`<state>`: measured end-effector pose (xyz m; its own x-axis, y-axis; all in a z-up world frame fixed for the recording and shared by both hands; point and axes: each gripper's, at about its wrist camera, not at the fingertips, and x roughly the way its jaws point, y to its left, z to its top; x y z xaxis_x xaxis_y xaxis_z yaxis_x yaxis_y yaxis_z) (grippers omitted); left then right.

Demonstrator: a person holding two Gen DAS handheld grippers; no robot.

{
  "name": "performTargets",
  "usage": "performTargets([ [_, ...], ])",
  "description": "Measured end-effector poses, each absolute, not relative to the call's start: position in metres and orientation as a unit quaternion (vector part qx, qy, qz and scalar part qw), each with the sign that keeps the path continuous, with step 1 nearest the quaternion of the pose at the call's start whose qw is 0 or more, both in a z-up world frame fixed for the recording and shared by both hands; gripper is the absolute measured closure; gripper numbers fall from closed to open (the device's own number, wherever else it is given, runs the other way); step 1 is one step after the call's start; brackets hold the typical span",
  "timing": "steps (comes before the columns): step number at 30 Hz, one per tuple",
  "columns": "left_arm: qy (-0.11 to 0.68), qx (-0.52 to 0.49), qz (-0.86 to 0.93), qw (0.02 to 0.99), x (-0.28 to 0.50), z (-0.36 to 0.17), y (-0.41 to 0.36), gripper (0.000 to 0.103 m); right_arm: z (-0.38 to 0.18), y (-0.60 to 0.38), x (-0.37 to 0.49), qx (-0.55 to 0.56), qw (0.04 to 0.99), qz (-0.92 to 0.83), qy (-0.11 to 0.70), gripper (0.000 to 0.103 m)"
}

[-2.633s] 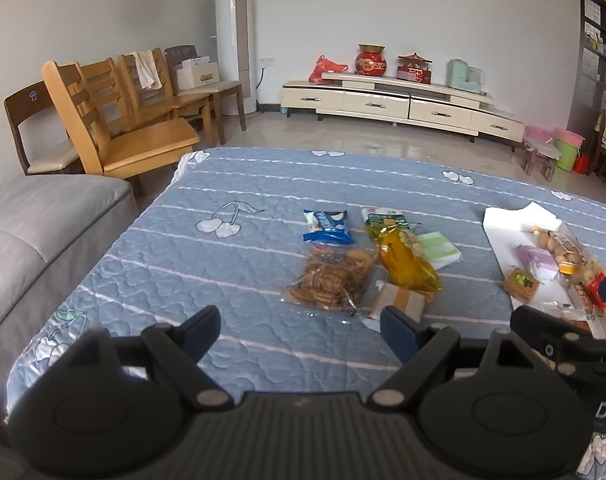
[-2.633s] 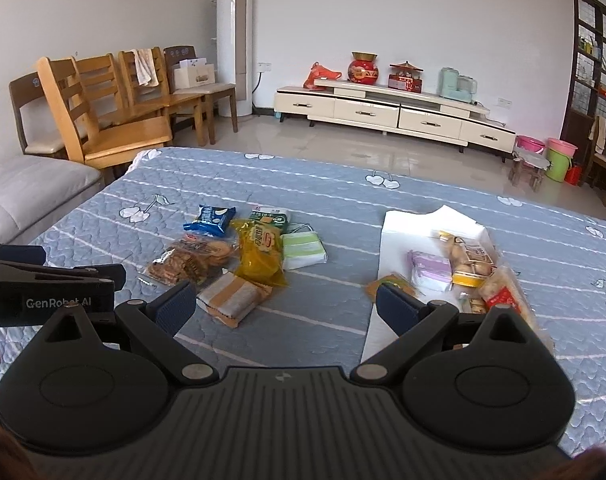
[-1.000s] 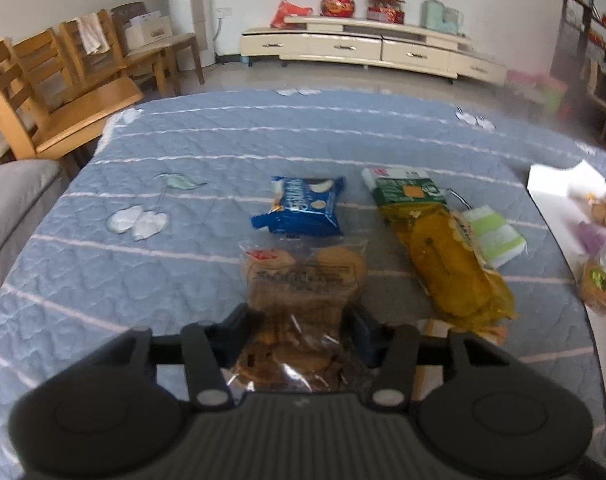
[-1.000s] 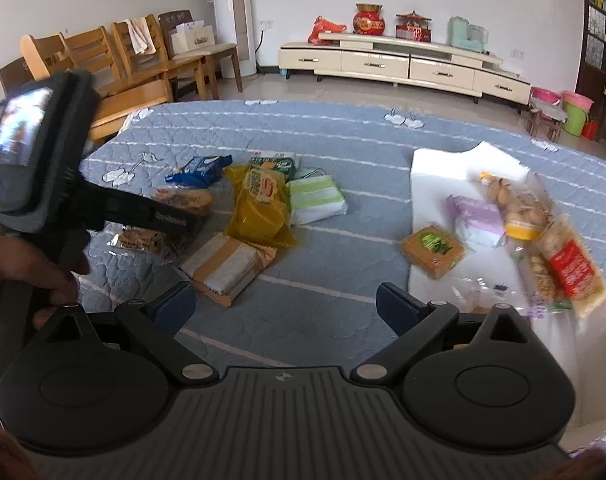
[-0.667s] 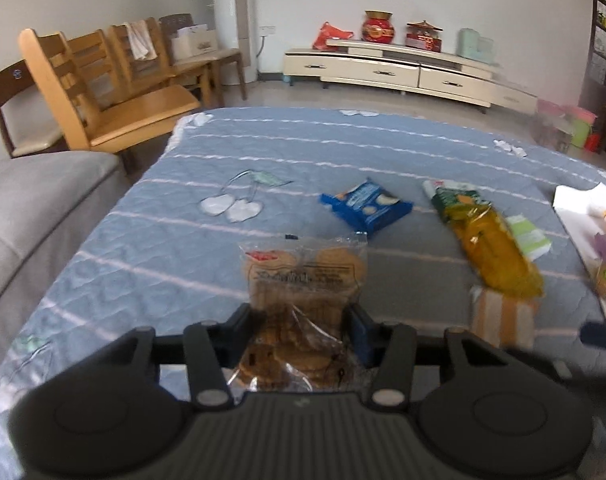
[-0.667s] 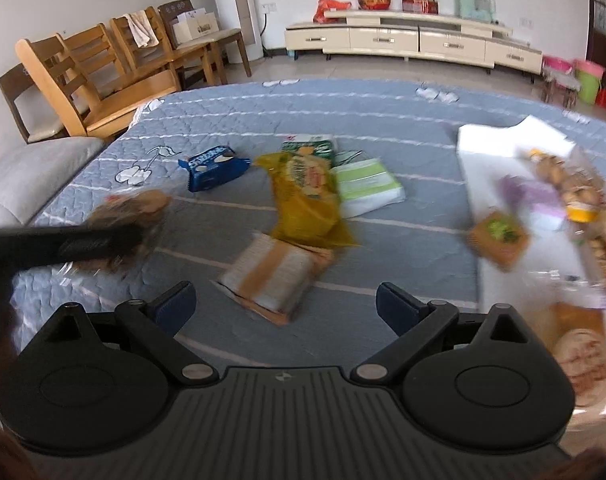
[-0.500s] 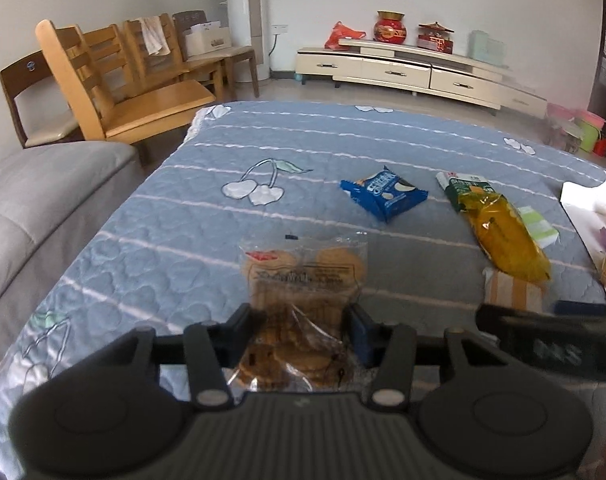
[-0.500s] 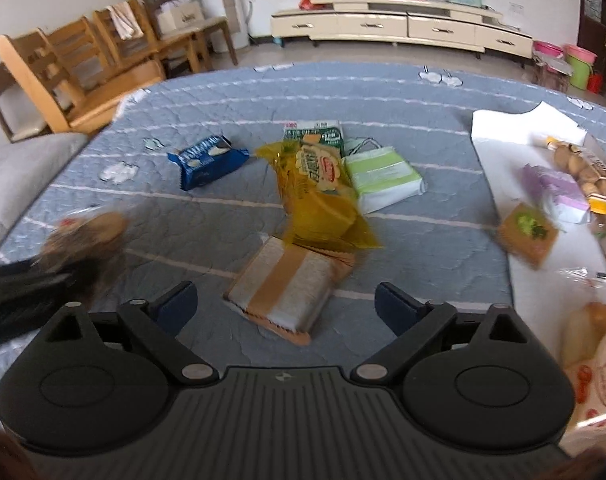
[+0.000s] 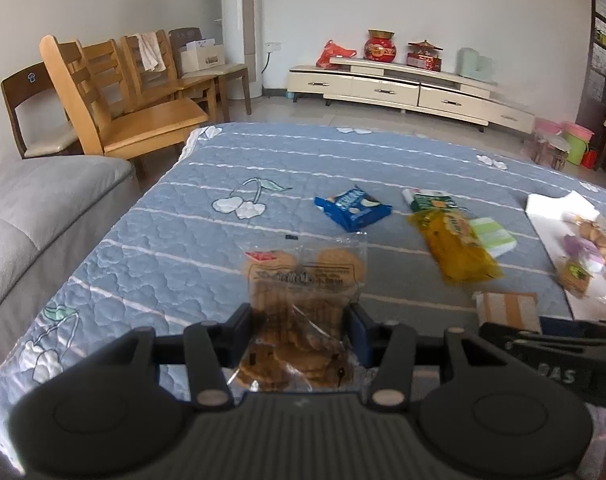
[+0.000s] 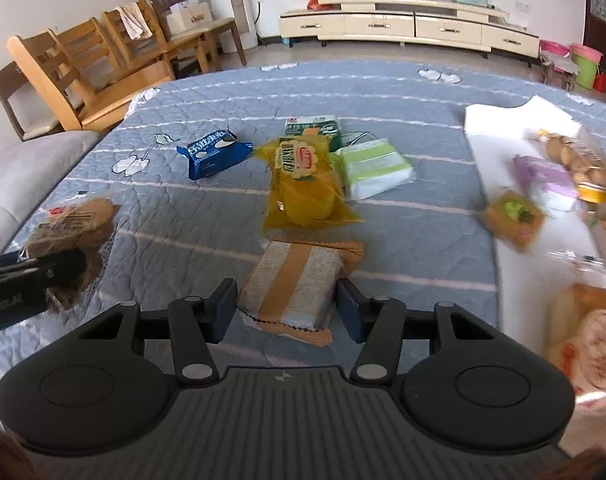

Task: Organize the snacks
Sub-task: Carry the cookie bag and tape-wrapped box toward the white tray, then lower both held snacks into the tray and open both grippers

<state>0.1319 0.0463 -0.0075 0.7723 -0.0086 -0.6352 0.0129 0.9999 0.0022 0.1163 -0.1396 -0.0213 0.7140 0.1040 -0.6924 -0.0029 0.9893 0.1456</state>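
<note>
My left gripper [image 9: 301, 332] is shut on a clear bag of round biscuits [image 9: 303, 280], held above the blue quilted table [image 9: 183, 240]; the same bag [image 10: 75, 224] shows at the left of the right wrist view. My right gripper [image 10: 287, 306] is low over a brown-striped packet [image 10: 291, 280] that lies on the quilt. Its jaws are closing, and the pads meet the packet's two long sides. Beyond it lie a yellow bag [image 10: 303, 184], a blue packet [image 10: 213, 154], a green-white pack [image 10: 377, 168] and a green box [image 10: 311, 126].
A white sheet [image 10: 499, 120] on the table's right side carries several snacks, among them a purple pack [image 10: 543, 180] and a small brown packet [image 10: 513, 216]. A grey sofa [image 9: 35, 216] adjoins the left edge. Wooden chairs [image 9: 115, 100] stand behind it.
The left gripper lifted the biscuit bag and carried it away from the other snacks. The right gripper came down over the brown-striped packet and its jaws narrowed from wide open onto it.
</note>
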Motion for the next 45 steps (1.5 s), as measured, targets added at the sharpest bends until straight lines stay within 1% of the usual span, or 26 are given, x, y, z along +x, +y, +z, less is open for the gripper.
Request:
performTargets([
  [3, 0.334, 0.007, -0.009, 0.943, 0.122, -0.003, 0.041, 0.053, -0.010, -0.151, 0.095, 0.076, 0.927, 0.030, 0.365, 0.036],
  [15, 0.304, 0.026, -0.020, 0.952, 0.074, 0.026, 0.017, 0.053, 0.034, -0.175, 0.024, 0.047, 0.951, 0.025, 0.306, 0.036],
  [32, 0.282, 0.027, -0.049, 0.958, 0.026, 0.049, -0.010, 0.053, 0.058, -0.207, -0.027, 0.031, 0.966, 0.003, 0.258, 0.036],
  [45, 0.272, 0.030, -0.072, 0.959, 0.012, 0.055, -0.034, 0.053, 0.063, -0.221, -0.050, 0.020, 0.971, -0.012, 0.236, 0.036],
])
